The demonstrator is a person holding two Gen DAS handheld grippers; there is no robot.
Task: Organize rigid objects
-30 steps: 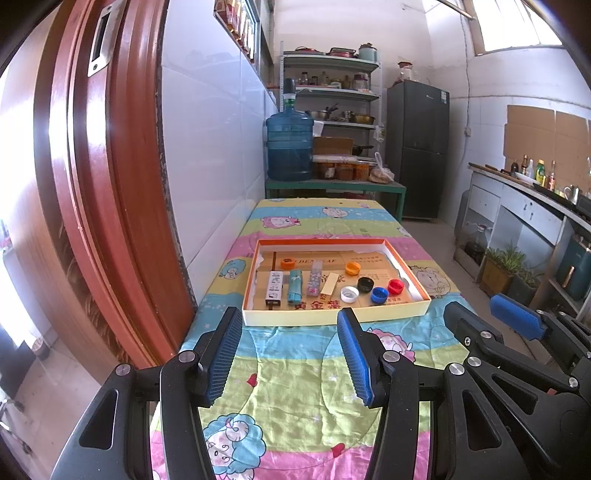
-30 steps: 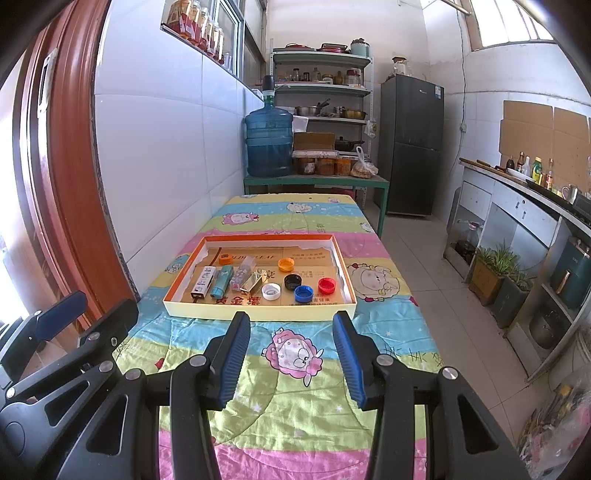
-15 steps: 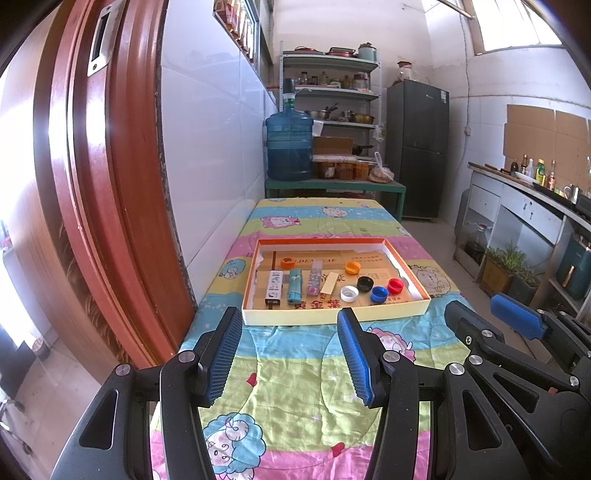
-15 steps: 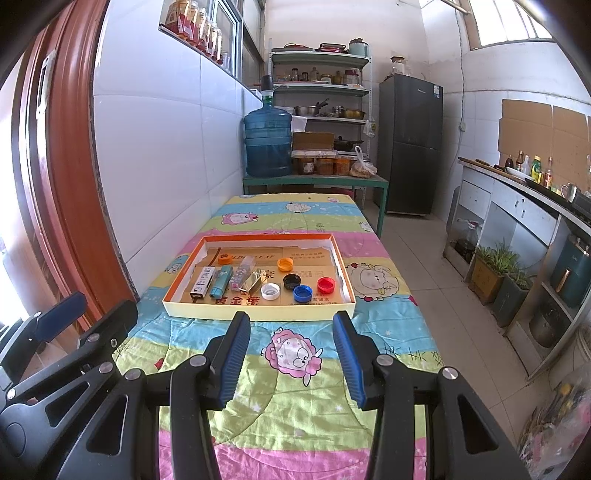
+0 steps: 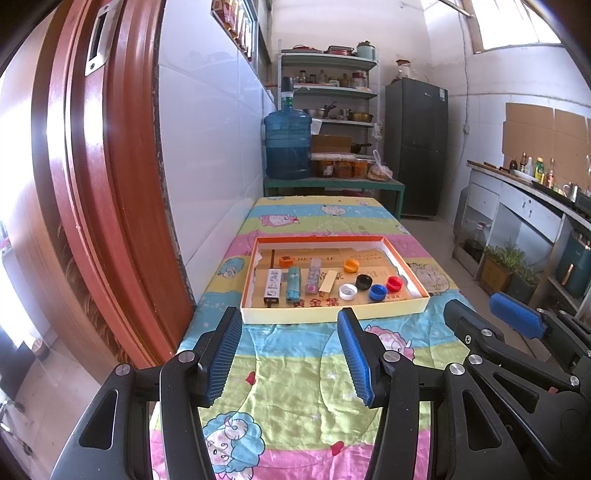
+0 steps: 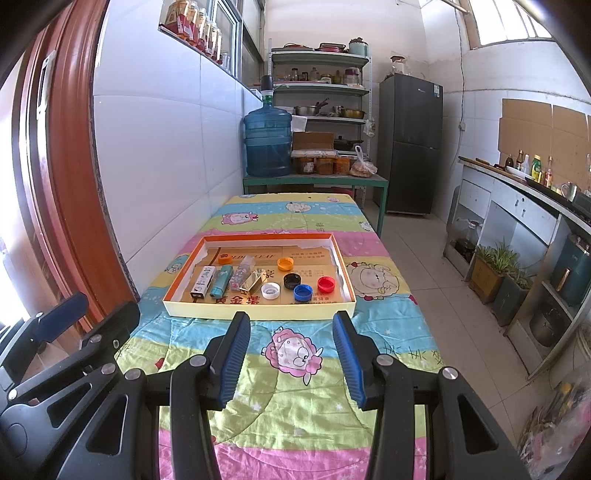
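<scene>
Nothing has shifted over the last second: left hand-held gripper and right hand-held gripper stay spread, empty, short of the tray on the worktop; bottle caps and small packets lie inside it, fitting either start or finish.

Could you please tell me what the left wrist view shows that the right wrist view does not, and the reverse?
Only the left wrist view shows the metal plate on the red door frame face-on. Only the right wrist view shows the jars on the window ledge clearly, and clutter on the floor at lower right. Both show the tray holding bottle caps and small packets, the water jug, the fridge, and both open grippers: left gripper, right gripper.
</scene>
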